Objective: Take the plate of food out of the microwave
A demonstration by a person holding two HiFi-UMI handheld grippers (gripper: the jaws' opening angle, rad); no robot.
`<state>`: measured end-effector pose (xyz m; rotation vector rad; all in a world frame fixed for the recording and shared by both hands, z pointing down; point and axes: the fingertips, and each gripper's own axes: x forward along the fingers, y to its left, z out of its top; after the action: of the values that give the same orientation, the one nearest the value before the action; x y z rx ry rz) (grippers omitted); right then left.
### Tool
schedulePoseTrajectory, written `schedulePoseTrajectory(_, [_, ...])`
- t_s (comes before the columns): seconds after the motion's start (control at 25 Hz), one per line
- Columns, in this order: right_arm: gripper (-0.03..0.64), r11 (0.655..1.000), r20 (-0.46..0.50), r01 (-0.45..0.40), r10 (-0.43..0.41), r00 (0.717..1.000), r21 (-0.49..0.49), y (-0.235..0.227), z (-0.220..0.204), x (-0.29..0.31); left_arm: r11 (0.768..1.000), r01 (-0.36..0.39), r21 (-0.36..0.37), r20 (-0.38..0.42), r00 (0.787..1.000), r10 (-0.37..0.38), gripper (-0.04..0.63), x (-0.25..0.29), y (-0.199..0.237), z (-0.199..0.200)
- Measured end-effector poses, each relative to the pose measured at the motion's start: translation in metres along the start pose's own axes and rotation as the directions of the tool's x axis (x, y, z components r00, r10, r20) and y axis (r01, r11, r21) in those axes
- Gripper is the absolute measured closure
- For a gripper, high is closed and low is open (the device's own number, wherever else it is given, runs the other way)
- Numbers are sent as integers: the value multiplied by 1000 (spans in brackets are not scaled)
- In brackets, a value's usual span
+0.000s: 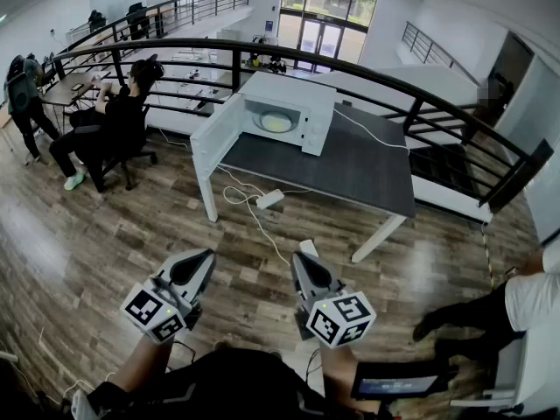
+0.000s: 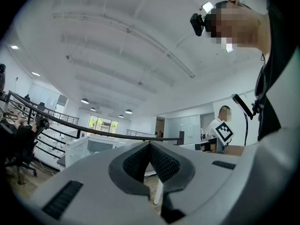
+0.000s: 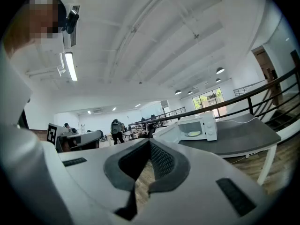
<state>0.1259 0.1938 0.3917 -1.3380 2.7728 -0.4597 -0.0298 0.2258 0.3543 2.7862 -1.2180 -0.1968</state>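
Round pale plate [image 1: 276, 122] with yellowish food lies flat on the floor of the white box-shaped microwave [image 1: 289, 112], about centred in the cavity. The plate is round, so it has no long axis; from your head view it reads as a wide, shallow oval. What the food is can't be made out from here.

The microwave's long side runs left to right across your head view, with the opening facing you. Its white door [image 1: 214, 134] is hinged on the left and swung wide open past the table edge. The control panel is on the right of the cavity. The microwave sits at the far left corner of the dark grey rectangular table [image 1: 350, 164] on white legs.

Your left gripper [image 1: 203, 259] has its jaws pressed together at the tips with nothing between them. Your right gripper [image 1: 297, 261] is the same, closed and empty. Both are low in front of you over the wood floor, well apart from the table, pointing roughly level toward it.

The right gripper view shows the microwave [image 3: 199, 128] and plate [image 3: 193, 133] ahead, to the right of its jaws.

A white power strip [image 1: 269, 199] lies on the floor under the table's near edge.
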Motion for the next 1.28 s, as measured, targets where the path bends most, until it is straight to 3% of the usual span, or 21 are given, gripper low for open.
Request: schedulePoseTrajectory(1.28, [627, 1000, 10, 14, -14, 1000, 0, 6, 0, -1, 1000, 11, 14, -4, 1000, -11, 591, -7, -2, 1])
